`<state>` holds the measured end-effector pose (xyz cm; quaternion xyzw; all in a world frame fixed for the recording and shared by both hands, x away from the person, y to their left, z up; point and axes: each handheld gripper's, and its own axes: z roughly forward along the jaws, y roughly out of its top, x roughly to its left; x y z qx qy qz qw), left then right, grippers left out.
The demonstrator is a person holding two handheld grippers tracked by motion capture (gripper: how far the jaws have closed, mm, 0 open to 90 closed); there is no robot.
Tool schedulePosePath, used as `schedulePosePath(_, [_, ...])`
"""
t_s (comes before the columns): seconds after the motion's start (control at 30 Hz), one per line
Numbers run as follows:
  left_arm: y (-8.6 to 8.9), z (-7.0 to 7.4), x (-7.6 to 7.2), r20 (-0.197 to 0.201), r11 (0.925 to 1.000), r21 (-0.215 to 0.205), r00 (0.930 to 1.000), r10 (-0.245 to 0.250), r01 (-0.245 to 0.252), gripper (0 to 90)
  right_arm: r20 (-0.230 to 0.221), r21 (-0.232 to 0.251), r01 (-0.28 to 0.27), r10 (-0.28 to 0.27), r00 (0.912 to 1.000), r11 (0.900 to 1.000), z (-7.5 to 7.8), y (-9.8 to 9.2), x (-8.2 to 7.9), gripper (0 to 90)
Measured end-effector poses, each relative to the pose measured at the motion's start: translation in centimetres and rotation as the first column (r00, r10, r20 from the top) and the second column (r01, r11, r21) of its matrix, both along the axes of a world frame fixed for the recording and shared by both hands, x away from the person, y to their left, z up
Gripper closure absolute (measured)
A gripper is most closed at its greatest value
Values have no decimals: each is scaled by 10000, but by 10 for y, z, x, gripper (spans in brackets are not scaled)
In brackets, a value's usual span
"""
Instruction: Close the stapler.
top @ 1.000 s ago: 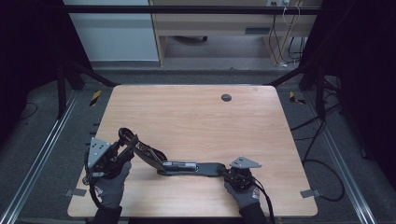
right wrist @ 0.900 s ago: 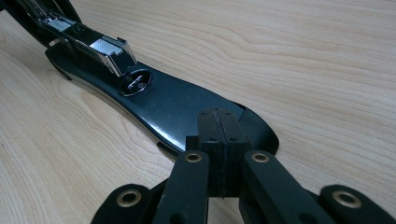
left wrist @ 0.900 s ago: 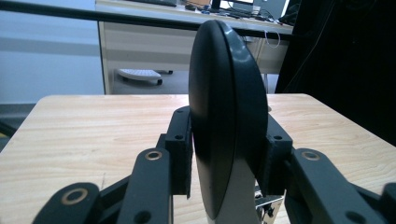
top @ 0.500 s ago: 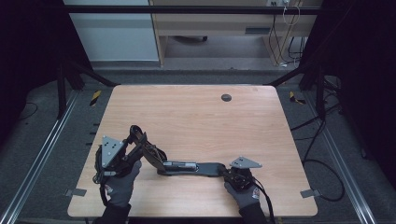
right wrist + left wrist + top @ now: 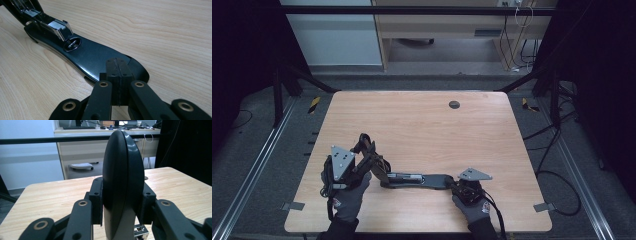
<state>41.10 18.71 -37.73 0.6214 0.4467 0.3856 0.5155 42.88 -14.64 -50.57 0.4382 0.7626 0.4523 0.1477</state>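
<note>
1. Stapler (image 5: 412, 178) lies opened out near the desk's (image 5: 422, 125) front edge, its glossy black base flat on the pale wood grain.
2. Right tool (image 5: 117, 82), jaws pressed together, bears down on the base's rounded tip, apparently pinning it.
3. Left tool (image 5: 122, 205) is clamped on the smooth, domed top arm (image 5: 122, 182), swung upright, likely exposing the metal magazine (image 5: 53, 23).

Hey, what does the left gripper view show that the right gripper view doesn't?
Left gripper view: the left claw clamped on the raised black top cover, with a desk beyond the table.
Right gripper view: the shut right claw at the end of the glossy base, plus the metal anvil and staple magazine.
Both: the wooden table and parts of the same open stapler.
</note>
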Motion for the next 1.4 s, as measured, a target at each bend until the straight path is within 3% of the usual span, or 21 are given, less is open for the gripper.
schedulePosePath(0.3, [-15, 1, -2, 243, 9983, 589, 9997, 7, -21, 635, 14, -7, -4, 4, 10000, 10000, 0, 0, 0, 900])
schedulePosePath(0.83, [-42, 0, -3, 583, 9884, 1520, 9983, -78, -11, 627, -1, 19, 0, 0, 10000, 10000, 0, 0, -1, 900])
schedulePosePath(1.17, [-61, -3, -4, 794, 9767, 2142, 9965, -258, 82, 616, -6, 18, -7, 7, 10000, 10000, 0, 0, -1, 900])
schedulePosePath(1.4, [-76, -7, -5, 922, 9611, 2760, 9952, -340, 73, 610, -17, 24, -1, 1, 10000, 10000, 0, 0, -1, 900])
